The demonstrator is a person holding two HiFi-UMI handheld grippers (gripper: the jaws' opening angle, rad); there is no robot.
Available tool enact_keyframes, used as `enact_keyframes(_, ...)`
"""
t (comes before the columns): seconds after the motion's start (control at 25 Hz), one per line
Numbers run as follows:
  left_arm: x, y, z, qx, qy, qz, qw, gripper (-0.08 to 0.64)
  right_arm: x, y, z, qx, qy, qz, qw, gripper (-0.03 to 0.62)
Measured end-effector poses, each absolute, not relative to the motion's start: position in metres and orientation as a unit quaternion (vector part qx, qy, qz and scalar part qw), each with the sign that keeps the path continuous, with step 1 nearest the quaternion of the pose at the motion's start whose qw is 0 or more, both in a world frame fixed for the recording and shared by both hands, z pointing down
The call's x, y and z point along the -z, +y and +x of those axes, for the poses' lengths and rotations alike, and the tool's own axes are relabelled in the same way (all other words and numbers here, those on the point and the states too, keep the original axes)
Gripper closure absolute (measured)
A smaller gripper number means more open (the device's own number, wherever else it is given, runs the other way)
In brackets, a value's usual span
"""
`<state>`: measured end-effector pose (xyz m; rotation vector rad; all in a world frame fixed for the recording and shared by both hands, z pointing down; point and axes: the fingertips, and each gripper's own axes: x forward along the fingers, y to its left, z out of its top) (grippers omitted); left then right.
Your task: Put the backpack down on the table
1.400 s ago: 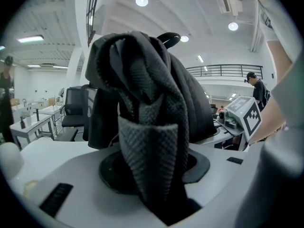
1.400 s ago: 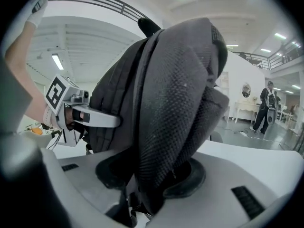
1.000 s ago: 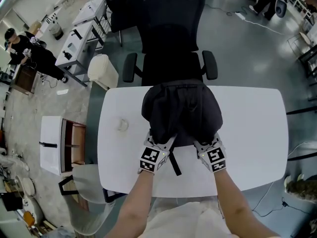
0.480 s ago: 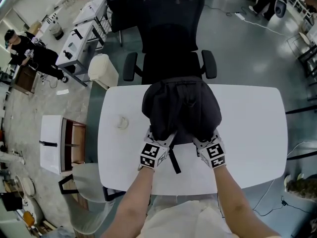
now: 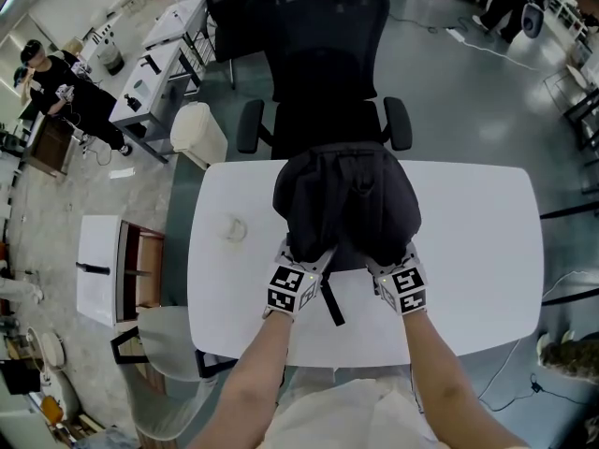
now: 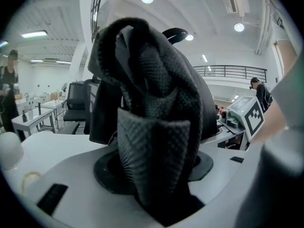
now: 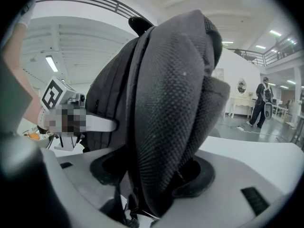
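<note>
The black backpack [image 5: 346, 204] rests on the white table [image 5: 468, 251] by its far edge, with a strap [image 5: 329, 302] trailing toward me. My left gripper [image 5: 304, 258] is at the pack's near left edge and my right gripper [image 5: 388, 262] at its near right. In the left gripper view a fold of mesh padding [image 6: 152, 141] stands between the jaws of the left gripper [image 6: 154, 175], which are opening; the pads stand off it. The right gripper [image 7: 156, 175] is also opening, with the padded mesh [image 7: 171, 103] loose between its jaws.
A black office chair [image 5: 323, 73] stands right behind the table's far edge. A small pale ring [image 5: 234, 229] lies on the table's left part. A white bin [image 5: 198, 134] and a white cabinet [image 5: 98, 274] stand to the left. People [image 5: 56, 82] are far off at the left.
</note>
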<state>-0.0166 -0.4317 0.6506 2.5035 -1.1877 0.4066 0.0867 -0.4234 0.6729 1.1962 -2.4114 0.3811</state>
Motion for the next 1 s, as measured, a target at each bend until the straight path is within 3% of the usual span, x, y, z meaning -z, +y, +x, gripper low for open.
enact_keyframes(1.0,-0.610,-0.400,-0.057,-0.149,-0.436,0.877,0.137,0.261,-0.626,-0.401,0.120,-0.160,-0.851,0.479,0.146,0.293)
